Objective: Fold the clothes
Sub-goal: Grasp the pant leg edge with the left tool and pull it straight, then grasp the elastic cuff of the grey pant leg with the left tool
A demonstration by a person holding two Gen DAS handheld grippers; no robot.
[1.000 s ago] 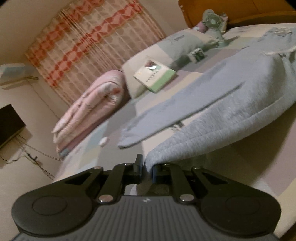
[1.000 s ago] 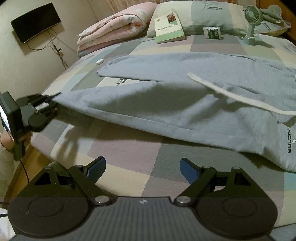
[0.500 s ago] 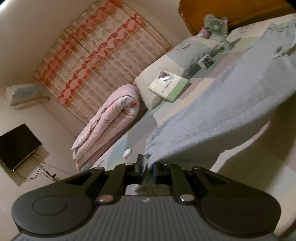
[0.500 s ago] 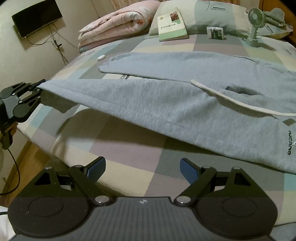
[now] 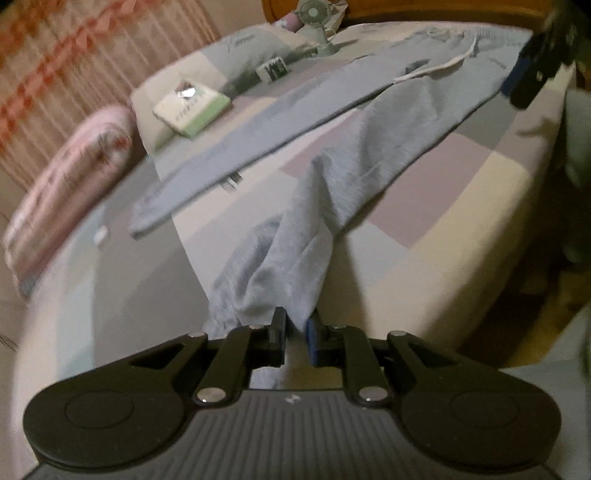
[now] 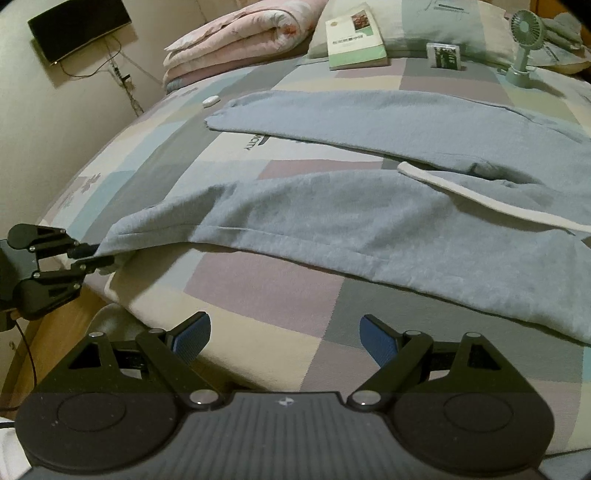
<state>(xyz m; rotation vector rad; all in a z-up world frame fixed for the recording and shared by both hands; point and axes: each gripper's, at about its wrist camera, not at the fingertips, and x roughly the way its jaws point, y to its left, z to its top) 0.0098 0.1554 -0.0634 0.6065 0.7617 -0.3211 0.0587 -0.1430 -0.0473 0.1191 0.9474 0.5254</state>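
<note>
Left wrist view: left gripper (image 5: 295,326) jaws narrow, pinched on the cuff of the near leg of the grey pants (image 5: 369,147). Cloth bunches just ahead of the jaws, twisted into a rope-like fold, then runs up the bed (image 5: 461,192) to the waist. Far leg lies flat, diagonal, well apart from the held one. Drawstring (image 5: 436,70) loose near the waistband. Right gripper seen blurred at top right, by the waist end. Frame is smeared; fine detail not readable.

Right wrist view: right gripper (image 6: 284,336) wide, holding nothing, hovering over the bed edge near the pants' thigh but not touching. Left gripper (image 6: 88,256) at the left edge, clamped on the cuff at the bed's corner. Pants spread lengthwise, two legs split in a V, not stacked. Book (image 6: 354,37), fan (image 6: 524,40), small box (image 6: 445,55) and pink quilt (image 6: 240,33) at the head end, clear of the pants.

Risks, judged: grip is on a bunched cuff, so a pull could slip one layer out or carry the twist into the fold. Only one end is held; with the waist free, dragging the leg across could slide the whole garment or skew it. Drawstring could get trapped inside the fold. Cuff sits at the bed corner, so letting go there may drop it off the edge.
</note>
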